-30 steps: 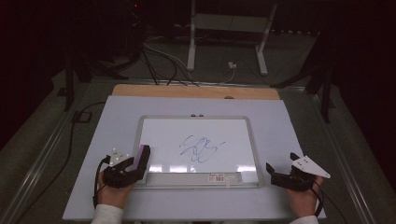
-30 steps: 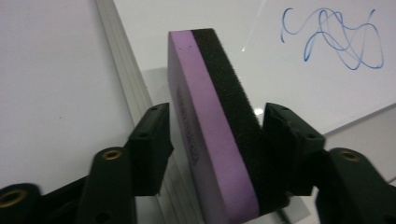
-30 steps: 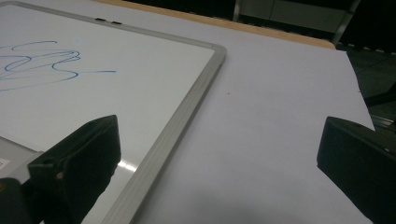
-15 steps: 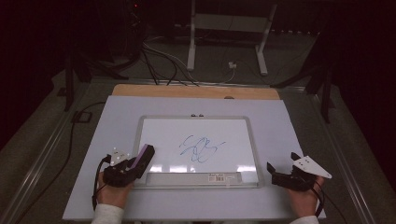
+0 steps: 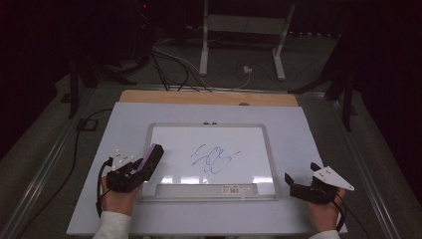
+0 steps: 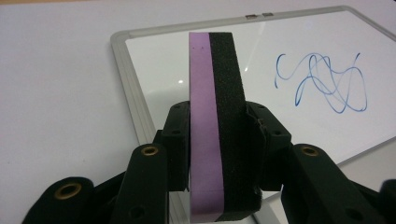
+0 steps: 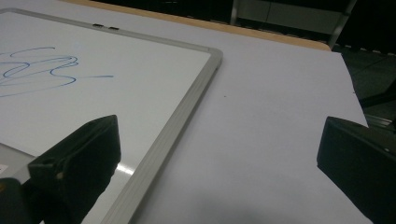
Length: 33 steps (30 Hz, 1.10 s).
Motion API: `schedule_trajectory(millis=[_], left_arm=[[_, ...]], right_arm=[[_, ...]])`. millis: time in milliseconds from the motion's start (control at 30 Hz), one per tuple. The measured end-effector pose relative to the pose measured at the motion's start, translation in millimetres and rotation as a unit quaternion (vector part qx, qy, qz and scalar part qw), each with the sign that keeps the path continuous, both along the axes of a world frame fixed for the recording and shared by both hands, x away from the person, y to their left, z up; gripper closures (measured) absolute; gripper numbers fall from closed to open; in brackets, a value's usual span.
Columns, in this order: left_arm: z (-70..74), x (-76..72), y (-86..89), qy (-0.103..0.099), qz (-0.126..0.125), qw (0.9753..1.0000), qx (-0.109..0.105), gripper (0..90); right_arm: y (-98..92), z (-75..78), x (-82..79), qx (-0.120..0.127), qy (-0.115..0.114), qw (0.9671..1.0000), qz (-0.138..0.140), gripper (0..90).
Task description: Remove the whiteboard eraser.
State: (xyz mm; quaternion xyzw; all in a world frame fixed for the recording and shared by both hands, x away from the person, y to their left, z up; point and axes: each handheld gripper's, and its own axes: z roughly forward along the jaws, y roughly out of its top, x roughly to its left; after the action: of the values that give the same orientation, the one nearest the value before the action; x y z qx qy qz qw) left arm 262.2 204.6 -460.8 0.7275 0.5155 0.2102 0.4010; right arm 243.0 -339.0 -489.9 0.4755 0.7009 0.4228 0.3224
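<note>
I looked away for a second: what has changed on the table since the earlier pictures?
The left gripper, shut on the purple-and-black foam eraser, tipped it forward over the framed whiteboard's left edge. The blue scribble, the whiteboard and the open right gripper stayed as they were.

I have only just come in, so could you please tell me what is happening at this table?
A person is working at a white table with a gripper in each hand. The left gripper is clamped on a purple-and-black foam eraser block, held at the left edge of a silver-framed rectangular whiteboard. The blue marker scribble in the board's middle is not yet wiped. The right gripper rests open on the table, just off the board's right side, holding nothing.
</note>
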Motion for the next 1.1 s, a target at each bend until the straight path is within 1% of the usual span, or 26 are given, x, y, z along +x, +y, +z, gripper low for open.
schedule_trajectory(millis=[267,600,800,1100], left_arm=[[6.3,8.4,-2.4,-0.004,-0.007,1.0000,0.003,65.0],[13.5,21.7,-8.2,-0.012,-0.015,0.9997,0.014,64.9],[15.4,29.6,-13.7,-0.015,-0.019,0.9994,0.023,64.9],[17.8,41.9,-19.7,-0.018,-0.023,0.9991,0.030,64.9]], right_arm=[[-0.8,0.3,0.0,0.006,0.000,1.0000,-0.002,0.0],[-0.9,0.2,0.2,0.006,0.000,1.0000,-0.002,0.0],[-1.5,0.4,0.4,0.009,-0.001,1.0000,-0.003,0.0],[-1.6,0.2,1.0,0.008,0.000,1.0000,-0.002,0.0]])
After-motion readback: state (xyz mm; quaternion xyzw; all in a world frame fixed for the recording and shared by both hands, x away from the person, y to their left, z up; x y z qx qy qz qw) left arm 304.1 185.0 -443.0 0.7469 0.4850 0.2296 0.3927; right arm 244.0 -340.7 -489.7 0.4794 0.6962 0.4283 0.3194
